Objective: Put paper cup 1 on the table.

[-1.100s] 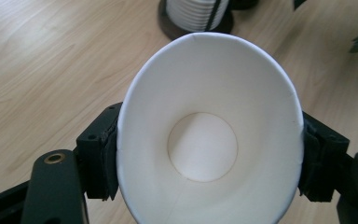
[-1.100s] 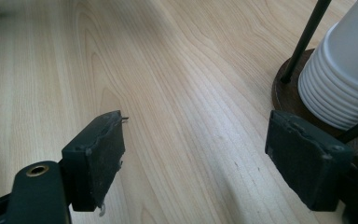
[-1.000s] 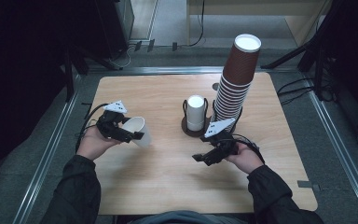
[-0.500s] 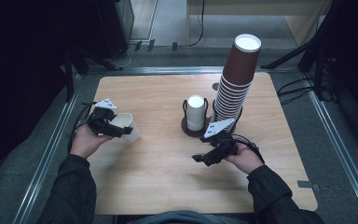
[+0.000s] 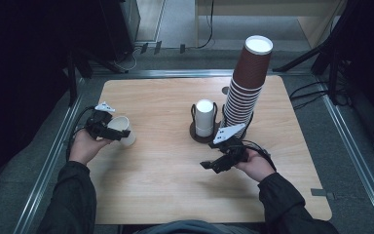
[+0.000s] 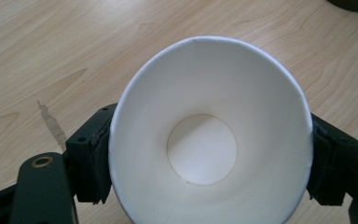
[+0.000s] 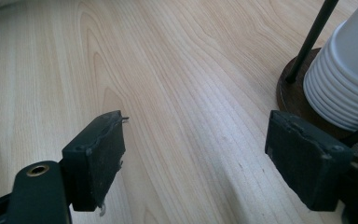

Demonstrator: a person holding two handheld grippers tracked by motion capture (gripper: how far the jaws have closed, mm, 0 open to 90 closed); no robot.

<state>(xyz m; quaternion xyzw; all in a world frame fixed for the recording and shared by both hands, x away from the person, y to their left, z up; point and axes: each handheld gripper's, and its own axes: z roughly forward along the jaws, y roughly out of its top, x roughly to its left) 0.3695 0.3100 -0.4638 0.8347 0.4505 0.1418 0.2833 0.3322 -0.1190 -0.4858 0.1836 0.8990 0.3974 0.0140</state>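
A white paper cup [image 5: 119,123] sits between the jaws of my left gripper [image 5: 122,133] over the left side of the table, its mouth turned toward the gripper. In the left gripper view I look into the cup [image 6: 200,93], and both pads of the left gripper [image 6: 209,154] lie against its wall. These jaws have just been opening, with the cup still between them. My right gripper [image 5: 209,166] stands open and holds nothing, low over the wood in front of the cup holder. Bare table lies between the jaws of the right gripper [image 7: 193,140].
A tall stack of brown cups [image 5: 246,87] stands at the back right of the table [image 5: 165,185]. Beside it, a dark round holder [image 5: 196,135] carries a short stack of white cups [image 5: 204,116], close to the right gripper's right jaw [image 7: 340,88]. Metal rails border the table.
My left hand has carried the cup leftward toward the table's left edge and slightly down. The right hand and its gripper have stayed where they were.
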